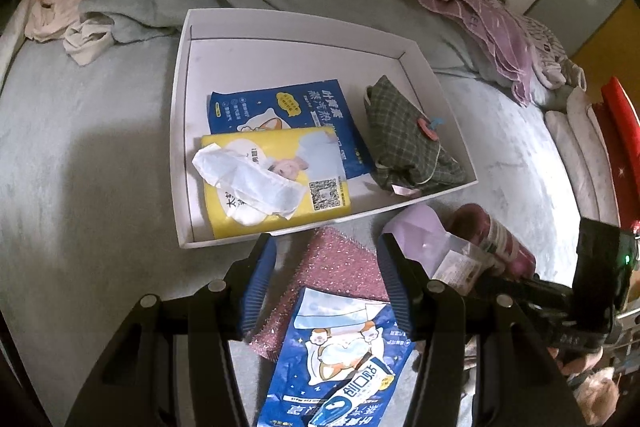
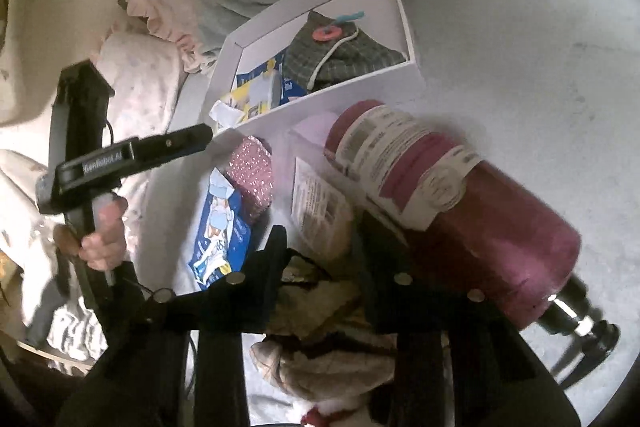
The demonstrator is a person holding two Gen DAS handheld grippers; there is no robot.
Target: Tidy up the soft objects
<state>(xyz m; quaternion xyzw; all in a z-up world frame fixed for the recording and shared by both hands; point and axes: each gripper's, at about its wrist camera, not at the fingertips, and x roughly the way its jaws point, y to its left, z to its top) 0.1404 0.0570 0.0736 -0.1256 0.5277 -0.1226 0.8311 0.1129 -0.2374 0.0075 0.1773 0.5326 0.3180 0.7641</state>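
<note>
The white box lies on the bed and already holds a yellow tissue pack with a loose tissue on top, a blue eye-mask pouch and a green checked cloth pouch. Outside it, just beside its near wall, wait a pink glitter sponge, a second blue eye-mask pouch, a pale lilac packet and a small clear sachet.

The left tongs stand apart and hold nothing; they hover over the sponge, and the blue pouch overlaps its near end. The risk here, in my judgement, is that the fingers close on both things together, or catch only the slippery pouch, which can slide out on the way.

The right tongs seem to carry a roll of dark pink fabric with a paper label (it looks blurred, so probably it is moving). I cannot tell if the fingers really clamp it, because the roll covers one finger and sits mostly to one side. If the grip is so far from the middle, the roll may tip and fall, perhaps on the sachet below.

Also, both tools are near each other beside the box, so they could collide
</note>
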